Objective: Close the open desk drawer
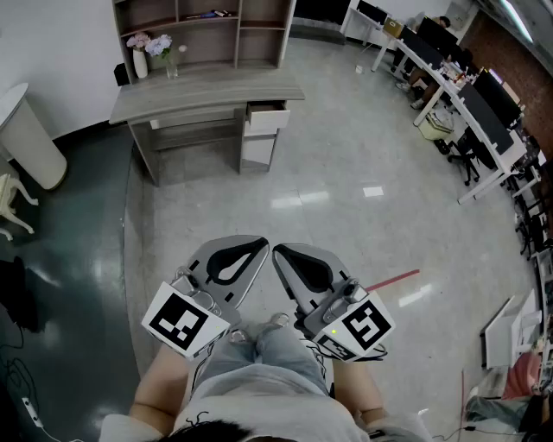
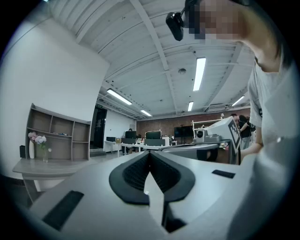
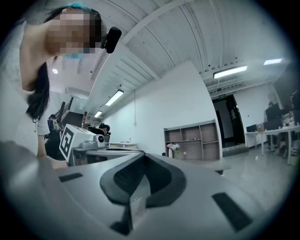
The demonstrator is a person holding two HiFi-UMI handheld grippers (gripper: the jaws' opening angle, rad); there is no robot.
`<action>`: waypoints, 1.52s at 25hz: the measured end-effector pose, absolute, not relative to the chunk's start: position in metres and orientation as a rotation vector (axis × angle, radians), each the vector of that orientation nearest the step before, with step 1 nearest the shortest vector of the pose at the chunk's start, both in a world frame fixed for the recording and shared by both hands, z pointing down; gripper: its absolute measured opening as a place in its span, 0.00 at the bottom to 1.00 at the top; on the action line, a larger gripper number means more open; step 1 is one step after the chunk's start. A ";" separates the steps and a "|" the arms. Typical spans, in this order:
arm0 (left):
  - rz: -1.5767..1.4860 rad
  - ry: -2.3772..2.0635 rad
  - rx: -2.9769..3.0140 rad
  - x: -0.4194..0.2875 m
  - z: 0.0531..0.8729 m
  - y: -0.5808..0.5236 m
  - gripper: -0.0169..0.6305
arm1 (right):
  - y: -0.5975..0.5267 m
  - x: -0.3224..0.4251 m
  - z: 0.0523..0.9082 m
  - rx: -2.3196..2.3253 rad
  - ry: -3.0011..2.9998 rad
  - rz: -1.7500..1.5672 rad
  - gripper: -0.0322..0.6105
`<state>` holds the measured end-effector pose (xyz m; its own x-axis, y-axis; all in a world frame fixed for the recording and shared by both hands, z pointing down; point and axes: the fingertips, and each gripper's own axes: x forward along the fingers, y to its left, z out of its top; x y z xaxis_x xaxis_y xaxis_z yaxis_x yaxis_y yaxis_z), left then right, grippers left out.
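A grey desk (image 1: 207, 90) stands far ahead across the floor. Its white drawer unit (image 1: 259, 142) sits under the right end, and the top drawer (image 1: 266, 116) is pulled out toward me. Both grippers are held close to my body, well short of the desk. My left gripper (image 1: 260, 246) and right gripper (image 1: 277, 252) point forward with tips nearly side by side. In the left gripper view the left gripper (image 2: 150, 155) has its jaws shut on nothing. In the right gripper view the right gripper (image 3: 142, 158) is likewise shut and holds nothing.
A vase of flowers (image 1: 141, 53) stands on the desk, below an open shelf unit (image 1: 203, 26). At far left is a white round table (image 1: 26, 129). Rows of office desks with monitors (image 1: 471, 112) line the right. A red strip (image 1: 393, 280) lies on the glossy floor.
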<state>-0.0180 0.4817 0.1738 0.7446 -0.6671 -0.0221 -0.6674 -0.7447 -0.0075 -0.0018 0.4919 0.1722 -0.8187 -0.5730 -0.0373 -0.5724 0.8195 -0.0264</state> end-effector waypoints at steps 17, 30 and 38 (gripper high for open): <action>0.025 1.127 -2.922 -0.018 0.173 0.487 0.04 | 0.495 -0.001 0.163 -0.913 2.912 -0.016 0.06; -0.020 1.129 -2.807 -0.016 0.176 0.448 0.04 | 0.456 0.007 0.164 -0.905 2.919 0.150 0.06; -0.016 1.185 -2.827 0.002 0.178 0.372 0.04 | 0.381 0.019 0.168 -0.800 2.956 0.126 0.06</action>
<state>0.0021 0.3720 0.1777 0.7016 -0.7123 -0.0197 -0.7115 -0.6988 -0.0744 0.0190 0.3809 0.1679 -0.8610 -0.4996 -0.0956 -0.5060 0.8605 0.0593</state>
